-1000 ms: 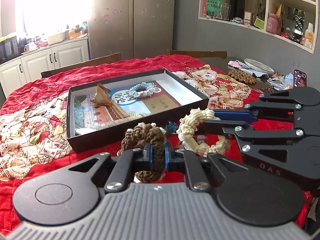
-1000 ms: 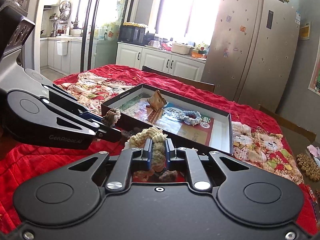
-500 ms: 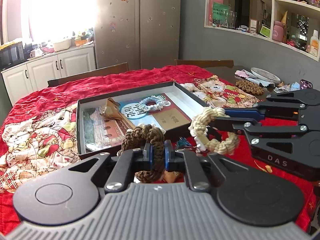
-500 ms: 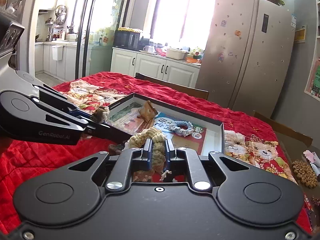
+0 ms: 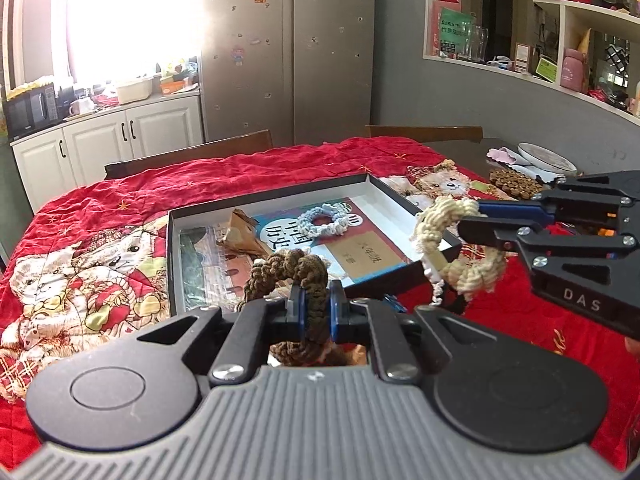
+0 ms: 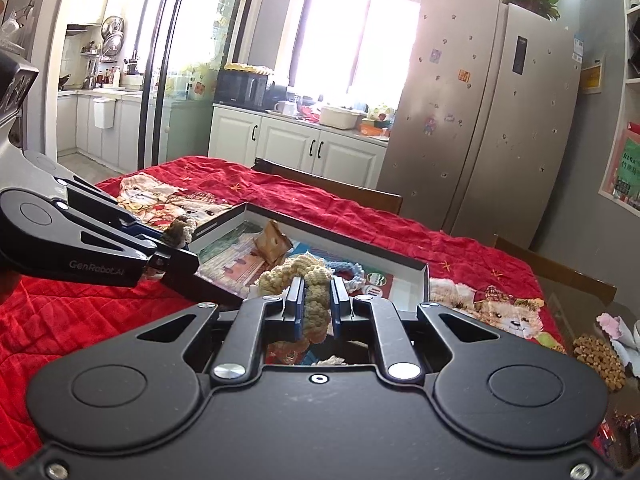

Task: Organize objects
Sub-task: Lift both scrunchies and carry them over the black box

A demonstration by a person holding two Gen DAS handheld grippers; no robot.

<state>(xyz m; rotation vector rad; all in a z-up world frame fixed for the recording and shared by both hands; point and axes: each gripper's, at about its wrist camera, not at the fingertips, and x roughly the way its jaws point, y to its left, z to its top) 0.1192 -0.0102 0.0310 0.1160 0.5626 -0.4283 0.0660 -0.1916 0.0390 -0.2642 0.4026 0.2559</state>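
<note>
- Rings of braided cord are in both grips: the left gripper (image 5: 316,312) has its fingers (image 5: 297,312) pinched tight on a brown ring (image 5: 288,268), and the right gripper (image 6: 316,312) has its fingers (image 6: 294,308) clamped just as tight on a cream ring (image 6: 308,280).
- Both rings hang clear of the cloth, just in front of the near wall of the black box (image 5: 404,276), which looks like the place they belong.
- To do the drop well, I would carry each ring over the near wall first, high enough that the dangling loop does not snag the rim, and only then lower and let go.
- A pale blue ring (image 5: 324,220) and a brown paper shape (image 5: 240,234) already lie on the printed sheet inside the box; bare floor shows at the right end, so aim there or beside the blue ring.
- Release one at a time, since the two grippers sit close together and could bump.
- Worktop: covered by a red quilted cloth (image 5: 280,168) with bear prints, soft and uneven, so the box may rock if pressed.
- Room: a kitchen, with a steel fridge (image 5: 288,52), white cabinets (image 5: 132,136), a bright window, wall shelves on the right, and wooden chairs behind.
</note>
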